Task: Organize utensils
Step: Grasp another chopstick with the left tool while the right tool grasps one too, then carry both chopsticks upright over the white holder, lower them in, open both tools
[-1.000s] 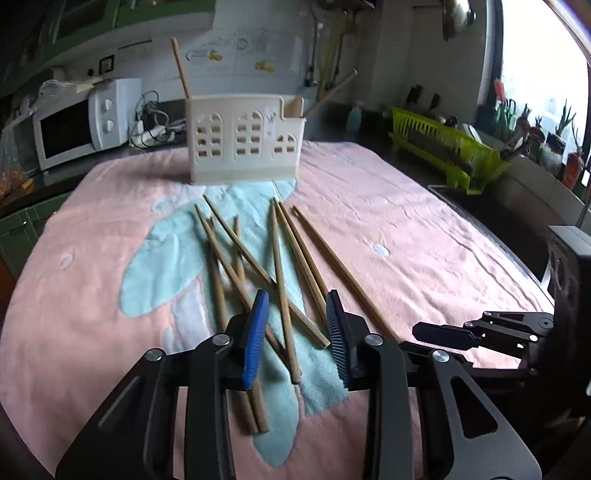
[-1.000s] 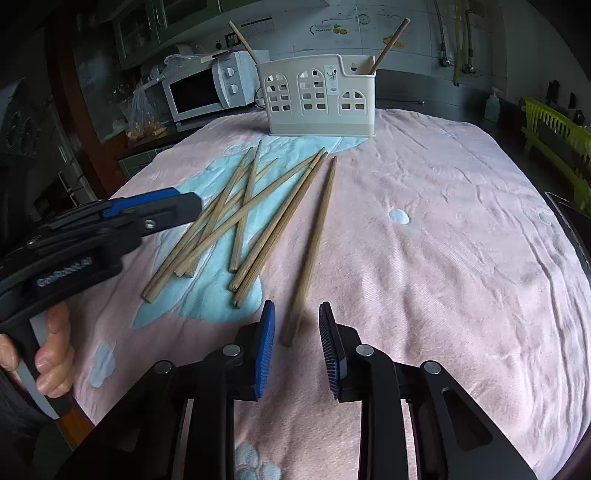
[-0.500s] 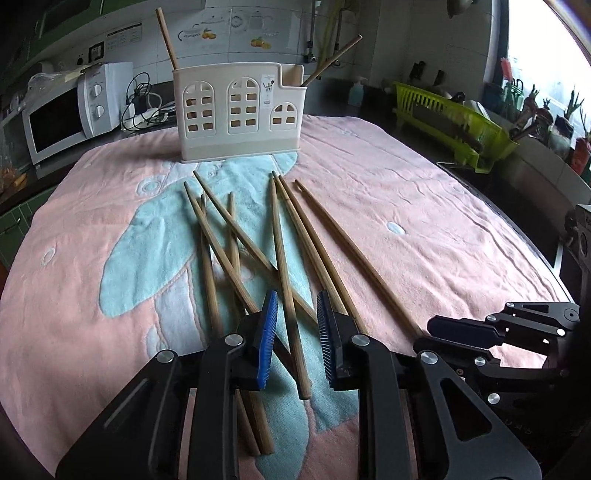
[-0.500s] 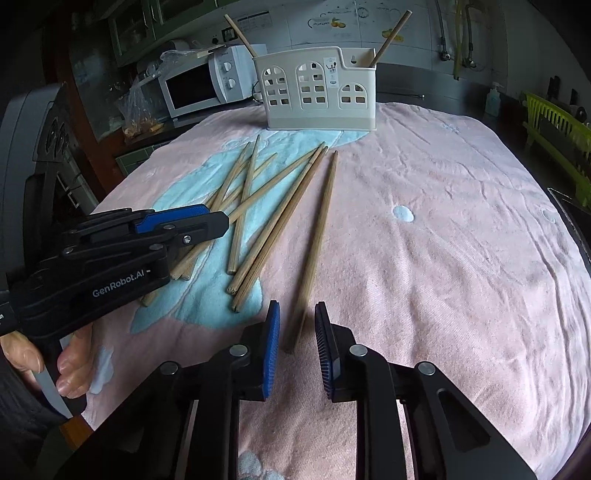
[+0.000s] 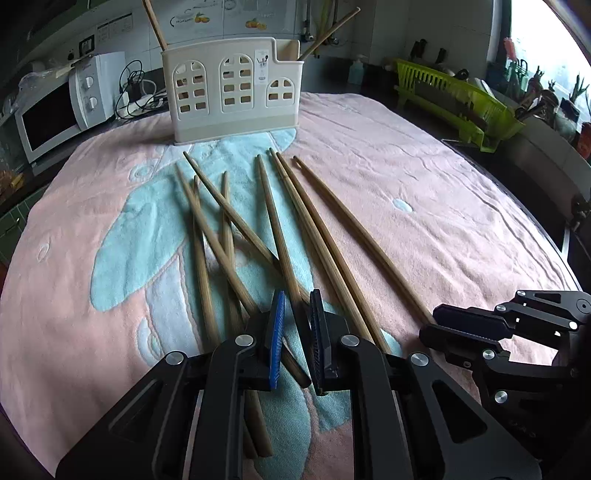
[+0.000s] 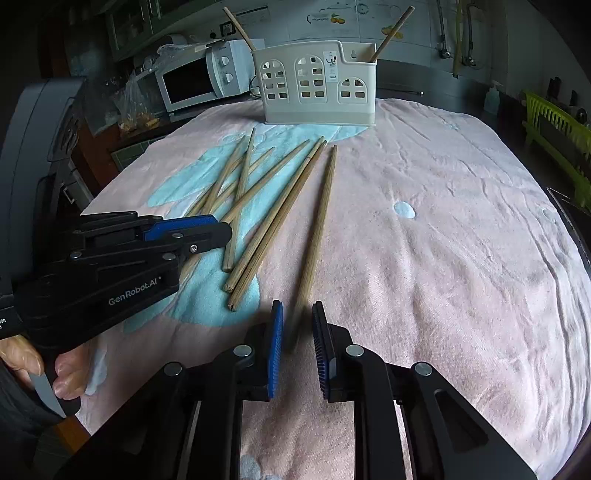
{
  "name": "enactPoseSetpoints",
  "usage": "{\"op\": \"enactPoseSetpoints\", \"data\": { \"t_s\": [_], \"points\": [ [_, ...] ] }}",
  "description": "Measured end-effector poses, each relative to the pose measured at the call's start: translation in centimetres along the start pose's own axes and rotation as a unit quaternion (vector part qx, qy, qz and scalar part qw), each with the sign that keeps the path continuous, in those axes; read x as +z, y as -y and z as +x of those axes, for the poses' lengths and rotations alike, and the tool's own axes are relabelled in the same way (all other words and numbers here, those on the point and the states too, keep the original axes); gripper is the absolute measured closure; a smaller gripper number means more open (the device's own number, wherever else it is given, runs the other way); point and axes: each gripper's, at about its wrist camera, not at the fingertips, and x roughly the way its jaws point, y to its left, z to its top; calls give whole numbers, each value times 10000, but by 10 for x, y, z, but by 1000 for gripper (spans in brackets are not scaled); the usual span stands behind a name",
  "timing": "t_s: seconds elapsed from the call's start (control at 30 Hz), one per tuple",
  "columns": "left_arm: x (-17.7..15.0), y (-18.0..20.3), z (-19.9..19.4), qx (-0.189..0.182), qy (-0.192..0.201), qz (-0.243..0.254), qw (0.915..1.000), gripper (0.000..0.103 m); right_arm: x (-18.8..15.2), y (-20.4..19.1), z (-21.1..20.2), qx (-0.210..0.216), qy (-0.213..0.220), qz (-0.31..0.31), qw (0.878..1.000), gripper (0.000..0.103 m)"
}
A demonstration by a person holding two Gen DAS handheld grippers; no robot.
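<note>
Cream plastic, that's the utensil holder (image 5: 232,98) standing at the far end of the worktop, on the pink and pale-blue towel (image 5: 424,206). Its front is cut with little arched windows. Two wooden sticks poke out of the top: one (image 5: 154,23) leaning out of the left end, one (image 5: 330,31) slanting out of the lower right compartment. What else is inside I can't tell through the holes.

Loose chopsticks (image 5: 221,236) lie fanned across the towel between the holder and me, several crossing each other on the left, a close pair to the right of them, and one single chopstick (image 6: 317,229) lying apart at the far right of the bunch.

My left tool (image 5: 297,332) is down over the near ends of the pile, jaws closing, with one chopstick (image 5: 280,251) running between the blue pads; there's barely any gap left, and I can't tell if they're pressing on it yet.

My right tool (image 6: 297,332) sits at the near end of that single chopstick, jaws closing too, the stick between the pads with gaps on both sides. From here I see my left hand's fingers (image 6: 66,373) wrapped on the other tool's trigger.
</note>
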Motion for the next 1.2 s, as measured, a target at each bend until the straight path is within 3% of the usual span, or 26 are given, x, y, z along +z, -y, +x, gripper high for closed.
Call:
{"op": "enactPoseSetpoints", "data": {
  "t_s": [0.3, 0.53, 0.9, 1.2],
  "points": [
    [-1, 5, -1, 97, 14, 100, 9999, 95, 1, 1, 1, -34, -10, -22, 10000, 94],
    [-2, -5, -11, 162, 146, -146, 9997, 97, 4, 5, -13, -13, 195, 17, 9998, 95],
    [25, -14, -62, 210, 1078, -335, 9934, 98, 33, 8, -56, -2, 1009, -95, 9948, 96],
    [51, -18, -79, 293, 1462, -355, 9882, 98, 56, 13, -79, 14, 1550, -143, 9878, 96]
  ]
}}
